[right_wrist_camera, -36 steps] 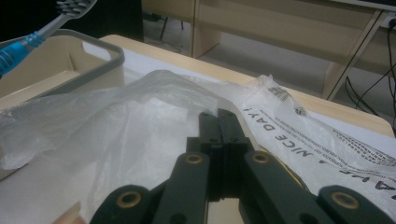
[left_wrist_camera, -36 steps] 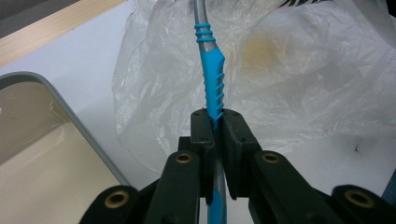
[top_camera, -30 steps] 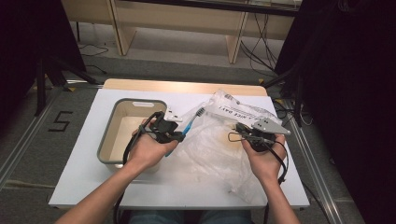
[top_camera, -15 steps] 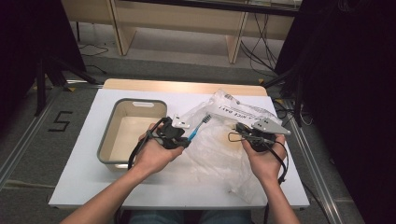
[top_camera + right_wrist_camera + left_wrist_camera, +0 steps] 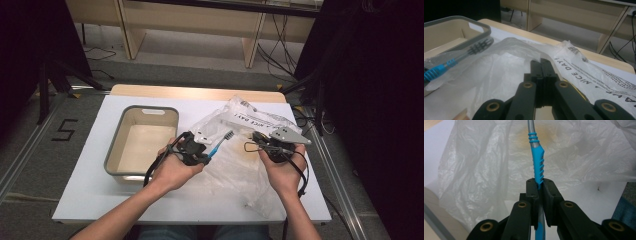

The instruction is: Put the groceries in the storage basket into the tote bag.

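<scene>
2 grippers share our work: the left gripper (image 5: 538,185) clamps the toothbrush (image 5: 220,142) above the plastic bag (image 5: 240,165); the right gripper (image 5: 545,65) pinches that bag's film; next, we judge, the brush slides inside.

- The clear plastic bag (image 5: 584,72) carries black print reading "NICE DAY!", upside down in the right gripper view; the high view shows the same words on it (image 5: 260,122).
- More print on the bag is too small to read.
- The floor (image 5: 30,150) bears a black "5" (image 5: 65,130).
</scene>
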The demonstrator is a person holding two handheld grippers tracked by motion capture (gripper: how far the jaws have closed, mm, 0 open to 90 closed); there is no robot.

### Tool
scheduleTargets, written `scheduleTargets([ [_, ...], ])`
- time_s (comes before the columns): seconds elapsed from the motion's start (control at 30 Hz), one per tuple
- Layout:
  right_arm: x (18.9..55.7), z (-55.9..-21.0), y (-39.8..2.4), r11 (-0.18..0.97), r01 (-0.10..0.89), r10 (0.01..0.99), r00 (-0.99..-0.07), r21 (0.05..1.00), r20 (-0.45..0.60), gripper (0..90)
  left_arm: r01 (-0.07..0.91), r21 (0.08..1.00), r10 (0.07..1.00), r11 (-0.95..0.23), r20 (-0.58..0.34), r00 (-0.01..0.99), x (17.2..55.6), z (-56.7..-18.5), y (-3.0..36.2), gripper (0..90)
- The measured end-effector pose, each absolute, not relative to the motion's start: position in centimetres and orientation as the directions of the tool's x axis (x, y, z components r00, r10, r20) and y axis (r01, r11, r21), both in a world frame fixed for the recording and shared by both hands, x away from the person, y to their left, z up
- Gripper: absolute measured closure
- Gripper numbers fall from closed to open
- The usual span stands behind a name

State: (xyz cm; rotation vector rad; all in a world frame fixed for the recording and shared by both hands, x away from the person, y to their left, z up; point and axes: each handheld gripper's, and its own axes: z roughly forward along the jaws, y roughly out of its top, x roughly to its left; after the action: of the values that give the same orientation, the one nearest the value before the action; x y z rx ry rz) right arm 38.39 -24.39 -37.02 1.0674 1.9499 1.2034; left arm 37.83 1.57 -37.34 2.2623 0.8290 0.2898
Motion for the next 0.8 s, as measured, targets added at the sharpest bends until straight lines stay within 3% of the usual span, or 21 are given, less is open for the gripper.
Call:
scheduleTargets([
  [0.8,38.4,-37.0,-24.4,0.264,0.318,0.866,-0.494,0.911,-0.078,90.0,0.471,0.666,0.606,-0.578,-0.036,0.795,37.3,-37.9,-0.5,83.4],
])
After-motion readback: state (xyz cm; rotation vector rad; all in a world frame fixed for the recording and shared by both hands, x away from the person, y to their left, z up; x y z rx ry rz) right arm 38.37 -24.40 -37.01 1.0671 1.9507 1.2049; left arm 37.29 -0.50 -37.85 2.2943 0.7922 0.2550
